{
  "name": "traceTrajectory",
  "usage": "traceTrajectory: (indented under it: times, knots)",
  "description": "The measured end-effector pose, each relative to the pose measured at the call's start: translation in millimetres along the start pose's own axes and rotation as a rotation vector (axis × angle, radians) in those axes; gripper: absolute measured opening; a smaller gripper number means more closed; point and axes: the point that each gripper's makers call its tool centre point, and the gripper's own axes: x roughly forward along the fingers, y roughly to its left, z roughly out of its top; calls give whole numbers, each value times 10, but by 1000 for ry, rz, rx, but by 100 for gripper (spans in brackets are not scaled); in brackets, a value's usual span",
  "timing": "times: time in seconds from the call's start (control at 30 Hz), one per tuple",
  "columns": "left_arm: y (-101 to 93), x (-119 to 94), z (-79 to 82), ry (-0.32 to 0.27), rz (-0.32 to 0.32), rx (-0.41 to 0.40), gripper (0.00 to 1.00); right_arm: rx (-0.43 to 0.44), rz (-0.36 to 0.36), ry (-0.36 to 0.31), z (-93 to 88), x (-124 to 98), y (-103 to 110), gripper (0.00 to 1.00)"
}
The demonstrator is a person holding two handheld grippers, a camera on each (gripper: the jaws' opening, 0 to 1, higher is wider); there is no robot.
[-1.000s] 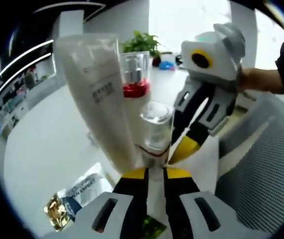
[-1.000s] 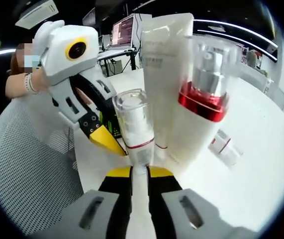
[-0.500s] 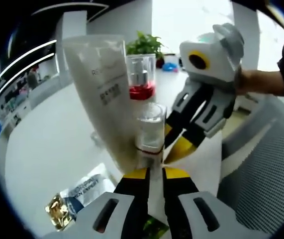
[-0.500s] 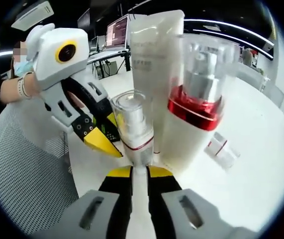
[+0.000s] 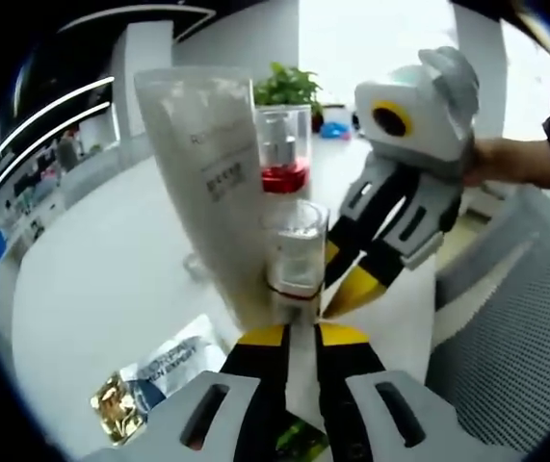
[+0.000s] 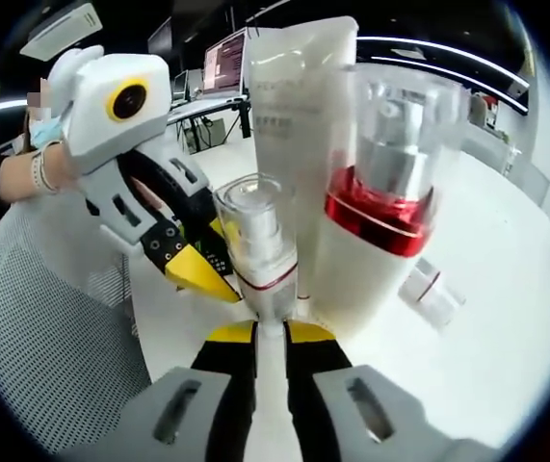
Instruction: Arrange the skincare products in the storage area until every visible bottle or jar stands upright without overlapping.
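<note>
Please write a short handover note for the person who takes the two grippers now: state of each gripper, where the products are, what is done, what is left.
Left gripper: jaws nearly closed, whether gripping is unclear.
Right gripper: the same.
Both tips are at the base of the small clear-capped pump bottle.
It stands upright on the white table, close beside the tall white tube and the red-collared pump bottle, both upright.
Left: a small bottle and a foil sachet lie flat.

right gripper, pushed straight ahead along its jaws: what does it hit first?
Probably the small clear-capped pump bottle with the thin red band: it stands upright directly beyond the right gripper, nearly at its tips. The tall white tube and the red-collared white pump bottle stand behind it. Exact gap unclear.
</note>
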Motion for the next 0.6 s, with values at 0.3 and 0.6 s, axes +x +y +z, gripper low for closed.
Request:
traceTrajectory:
  times: [0.3, 0.6]
  knots:
    - [14, 3, -6, 4, 6, 3, 8, 2, 0, -2, 3, -7, 12, 10]
    - [29, -25, -32, 14, 16, -9, 9, -55, -23, 23, -23, -104, 28, 11]
